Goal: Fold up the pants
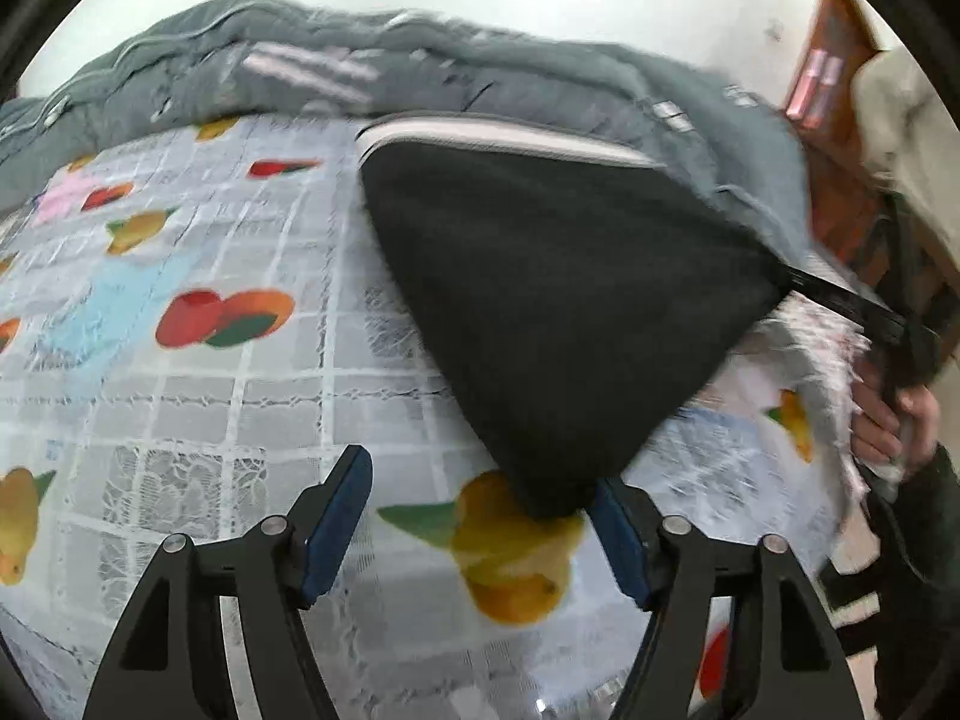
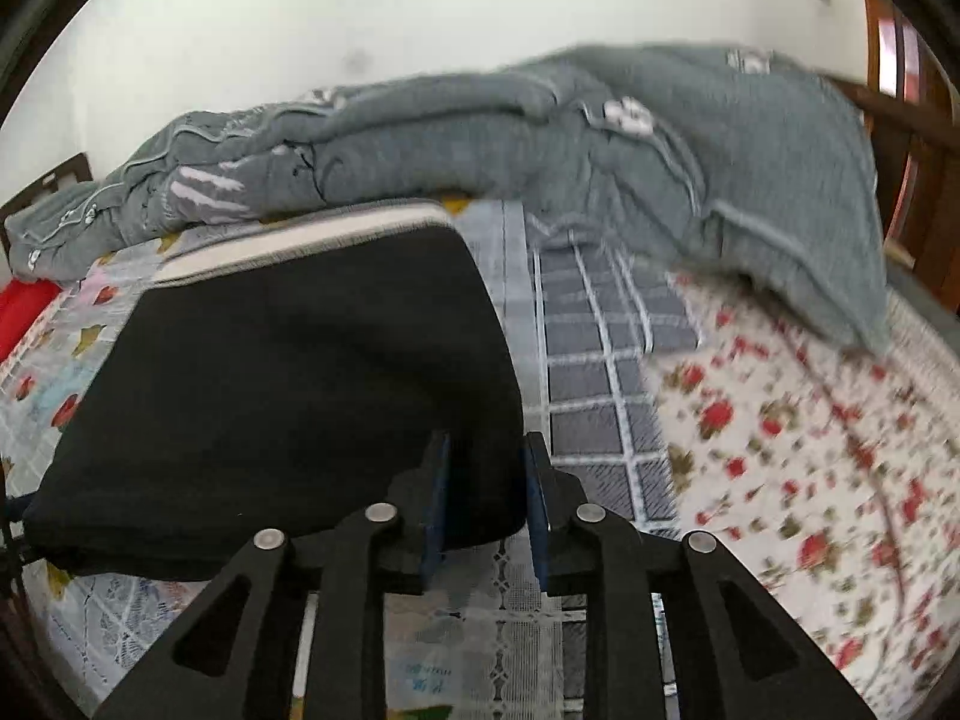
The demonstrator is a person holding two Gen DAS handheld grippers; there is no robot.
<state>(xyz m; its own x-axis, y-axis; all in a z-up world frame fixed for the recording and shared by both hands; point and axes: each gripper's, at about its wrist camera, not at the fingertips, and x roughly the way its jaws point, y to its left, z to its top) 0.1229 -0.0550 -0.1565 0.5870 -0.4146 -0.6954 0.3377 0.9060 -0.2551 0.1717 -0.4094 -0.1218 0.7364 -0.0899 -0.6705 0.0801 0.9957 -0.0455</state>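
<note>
A: Where are the pants [image 2: 288,396] sitting at the moment?

B: I'm seeing them folded into a dark slab on the bed, on the fruit-print cover [image 1: 180,372], with the striped waistband [image 1: 498,135] on the side toward the grey quilt [image 2: 600,138]. The quilt is my landmark: the pants are lying just in front of it, and the corner opposite it is lifted.

A: And the claws?

B: I'm holding the right claw [image 2: 486,504] pinched on the pants' near right corner; its blue pads [image 2: 435,498] are squeezing the cloth from both sides. The left claw [image 1: 480,522] is spread wide and gripping nothing. The pants' point is dipping toward its right pad, but I cannot tell whether they are touching.

A: What's worrying you?

B: Judging from here, one corner is carrying the whole fold. If I'm pulling toward the quilt too fast, the layers could be sliding apart and the fold opening. The hold is also near the hem edge, so the cloth may be slipping out. And the lace cover could be snagging the left claw if I'm dropping low while reaching in.
</note>
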